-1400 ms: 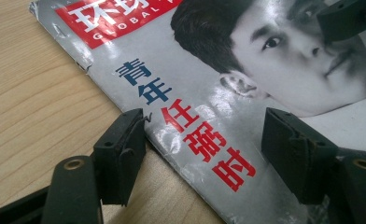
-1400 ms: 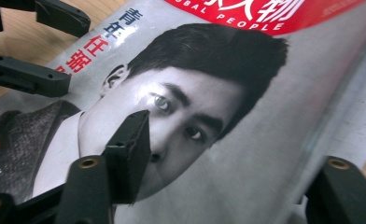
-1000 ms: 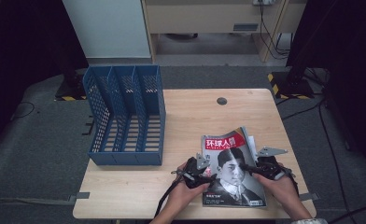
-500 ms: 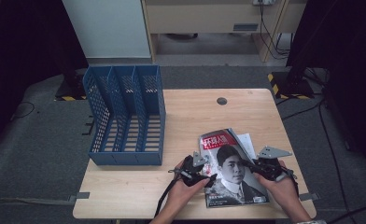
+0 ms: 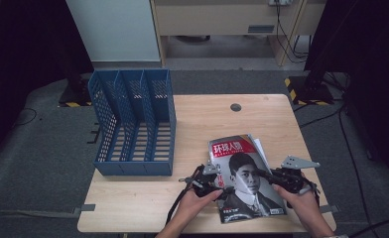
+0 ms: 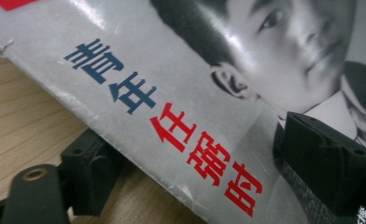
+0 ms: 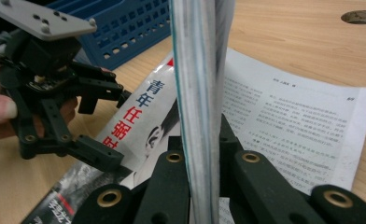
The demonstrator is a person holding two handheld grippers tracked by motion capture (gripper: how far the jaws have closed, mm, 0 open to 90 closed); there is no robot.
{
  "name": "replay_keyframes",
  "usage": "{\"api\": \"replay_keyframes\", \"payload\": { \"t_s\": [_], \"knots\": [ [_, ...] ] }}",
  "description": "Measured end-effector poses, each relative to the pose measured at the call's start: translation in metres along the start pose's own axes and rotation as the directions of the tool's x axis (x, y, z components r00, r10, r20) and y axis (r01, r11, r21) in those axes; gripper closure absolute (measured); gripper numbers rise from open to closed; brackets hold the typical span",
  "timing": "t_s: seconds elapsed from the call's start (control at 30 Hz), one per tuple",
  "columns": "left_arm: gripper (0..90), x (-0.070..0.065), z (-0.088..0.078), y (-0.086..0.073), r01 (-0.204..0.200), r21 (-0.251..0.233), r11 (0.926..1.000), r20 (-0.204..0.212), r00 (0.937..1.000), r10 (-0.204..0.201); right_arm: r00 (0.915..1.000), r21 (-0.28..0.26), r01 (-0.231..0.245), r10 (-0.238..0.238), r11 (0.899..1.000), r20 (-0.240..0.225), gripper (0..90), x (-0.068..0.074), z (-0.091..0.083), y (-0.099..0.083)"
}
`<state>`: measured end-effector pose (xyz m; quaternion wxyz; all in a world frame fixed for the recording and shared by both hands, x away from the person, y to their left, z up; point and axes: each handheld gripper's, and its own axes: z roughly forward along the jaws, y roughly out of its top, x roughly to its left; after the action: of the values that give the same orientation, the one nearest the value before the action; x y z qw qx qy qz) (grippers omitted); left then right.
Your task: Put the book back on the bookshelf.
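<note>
Fingers of the right gripper (image 7: 200, 186) are clamped on the magazine's (image 5: 246, 179) right edge, lifting it, while the left gripper (image 5: 216, 184) has just been opening, its fingers (image 6: 330, 158) now spread wide, one above the cover and one below its left edge without pressing. Lying at the near right of the tabletop (image 5: 202, 119), beside the blue file rack (image 5: 133, 124), the thin glossy magazine looks light, floppy and slippery, best gripped well in from an edge. Cover text reads 环球人物 in white on red and 青年任弼时 in blue and red.

Black 2-jaw grippers w/ brass rivets, grey 3-cornered plate (image 5: 298, 162), black cables.
</note>
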<state>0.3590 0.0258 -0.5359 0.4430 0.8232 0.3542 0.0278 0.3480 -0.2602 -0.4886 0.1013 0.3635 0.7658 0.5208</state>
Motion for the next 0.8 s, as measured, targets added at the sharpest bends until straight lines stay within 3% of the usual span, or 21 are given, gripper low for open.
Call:
{"api": "replay_keyframes", "payload": {
  "t_s": [0.1,0.17,0.33,0.47,0.53,0.63,0.7,0.8],
  "knots": [
    [18.0,0.003,-0.002,0.0,0.02,-0.008,0.9998,0.008,0.9998,-0.02,1.0,0.008,-0.007,0.007,1.0,0.001,87.4,-0.001,0.002,-0.003],
    [19.8,0.003,-0.002,-0.001,0.01,-0.005,0.9999,0.005,0.9999,-0.01,0.9997,0.023,-0.022,0.022,0.999,0.009,86.7,-0.002,0.005,-0.006],
    [30.5,-0.001,-0.003,-0.001,-0.03,0.011,0.9995,-0.041,0.9987,0.03,0.9989,0.136,-0.043,0.04,0.99,0.026,81.9,-0.002,0.019,-0.016],
    [40.4,0.001,-0.005,-0.001,-0.037,0.008,0.9993,-0.061,0.9974,0.037,0.998,0.196,-0.026,0.015,0.98,0.061,71.2,0.0,0.026,-0.02],
    [42.9,0.001,-0.005,-0.001,-0.043,0.012,0.999,-0.068,0.9967,0.044,0.9977,0.215,-0.03,0.016,0.976,0.066,57.5,-0.001,0.027,-0.021],
    [46.4,0.0,-0.006,-0.002,-0.055,0.016,0.9984,-0.076,0.9956,0.056,0.9934,0.252,-0.031,0.002,0.967,0.114,36.7,-0.003,0.028,-0.02],
    [47.8,0.0,-0.006,-0.001,-0.055,0.02,0.9983,-0.078,0.9954,0.056,0.9817,0.245,-0.044,-0.004,0.968,0.191,22.1,-0.006,0.027,-0.02],
    [51.1,0.001,-0.007,-0.001,-0.051,0.023,0.9984,-0.08,0.9954,0.053,0.9668,0.267,-0.053,-0.017,0.962,0.255,15.3,-0.013,0.028,-0.025]
  ]
}}
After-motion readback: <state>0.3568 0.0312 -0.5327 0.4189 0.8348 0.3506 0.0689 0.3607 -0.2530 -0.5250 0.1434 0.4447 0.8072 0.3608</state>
